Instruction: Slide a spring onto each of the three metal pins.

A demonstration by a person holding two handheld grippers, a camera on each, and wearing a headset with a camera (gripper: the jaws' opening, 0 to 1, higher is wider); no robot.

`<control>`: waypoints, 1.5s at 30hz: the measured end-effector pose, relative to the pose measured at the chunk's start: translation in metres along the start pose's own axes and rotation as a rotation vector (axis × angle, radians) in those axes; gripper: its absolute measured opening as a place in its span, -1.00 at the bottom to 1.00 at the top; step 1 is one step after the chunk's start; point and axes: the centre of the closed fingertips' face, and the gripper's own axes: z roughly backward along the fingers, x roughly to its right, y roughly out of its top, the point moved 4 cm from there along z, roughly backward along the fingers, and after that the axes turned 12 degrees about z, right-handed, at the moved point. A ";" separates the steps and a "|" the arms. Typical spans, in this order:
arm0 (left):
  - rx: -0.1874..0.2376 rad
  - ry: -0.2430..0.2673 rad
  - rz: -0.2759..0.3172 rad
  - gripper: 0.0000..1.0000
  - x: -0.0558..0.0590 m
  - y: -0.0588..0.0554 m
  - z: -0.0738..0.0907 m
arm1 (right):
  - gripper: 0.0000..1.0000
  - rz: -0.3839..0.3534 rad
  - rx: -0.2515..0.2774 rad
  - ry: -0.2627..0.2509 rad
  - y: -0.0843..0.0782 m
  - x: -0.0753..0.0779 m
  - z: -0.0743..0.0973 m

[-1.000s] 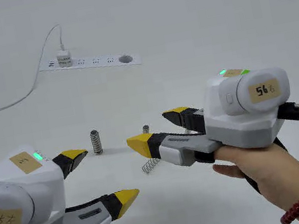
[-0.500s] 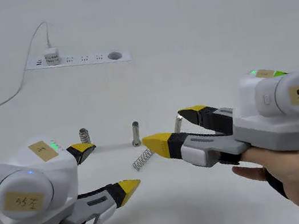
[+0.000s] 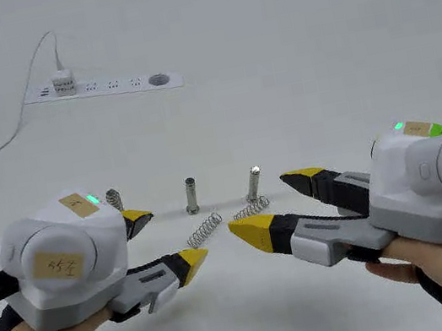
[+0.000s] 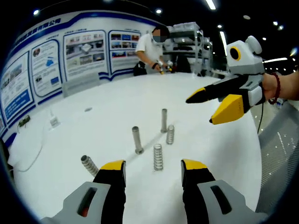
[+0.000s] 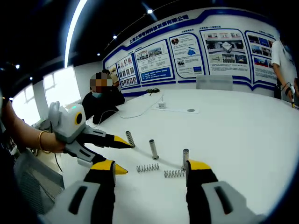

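Three metal pins stand in a row on the white table. The left pin [image 3: 113, 199] [image 4: 88, 164] [image 5: 128, 138] wears a spring. The middle pin [image 3: 191, 195] [image 4: 136, 139] [image 5: 152, 149] and the right pin [image 3: 253, 183] [image 4: 164, 120] [image 5: 185, 158] are bare. Two loose springs lie in front of them, one [image 3: 204, 230] [image 4: 158, 157] [image 5: 147, 167] below the middle pin, the other [image 3: 251, 208] [image 4: 170, 134] [image 5: 174, 173] by the right pin. My left gripper [image 3: 166, 239] [image 4: 153, 165] is open and empty, left of the springs. My right gripper [image 3: 270, 202] [image 5: 152, 167] is open and empty, right of them.
A white power strip [image 3: 104, 87] with a plugged-in charger [image 3: 62, 82] and its cable lies at the back left of the table [image 3: 316, 71]. People stand or sit at the far table edges [image 4: 152, 46] [image 5: 105, 95]. Bare table surface surrounds the pins.
My right gripper has drawn back to the right, uncovering the right pin and a second loose spring. The left gripper stays low at the left. The head camera has shifted.
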 end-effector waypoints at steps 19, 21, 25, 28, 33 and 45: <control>-0.070 -0.020 0.092 -0.48 0.003 -0.016 -0.025 | 0.23 0.023 -0.026 0.008 -0.011 -0.006 0.011; -0.071 -0.019 0.105 -0.49 0.003 -0.016 -0.027 | 0.22 0.024 -0.031 0.007 -0.012 -0.006 0.011; -0.072 -0.025 0.121 -0.54 0.004 -0.016 -0.031 | 0.18 0.020 -0.037 0.012 -0.013 -0.006 0.012; -0.086 -0.021 0.108 -0.58 0.004 -0.017 -0.034 | 0.17 0.014 -0.037 0.005 -0.014 -0.004 0.012; -0.099 -0.021 0.096 -0.65 0.005 -0.020 -0.036 | 0.16 0.004 -0.030 -0.010 -0.012 0.000 0.013; -0.097 -0.020 0.079 -0.78 0.003 -0.020 -0.037 | 0.14 -0.008 -0.042 -0.021 -0.014 0.000 0.014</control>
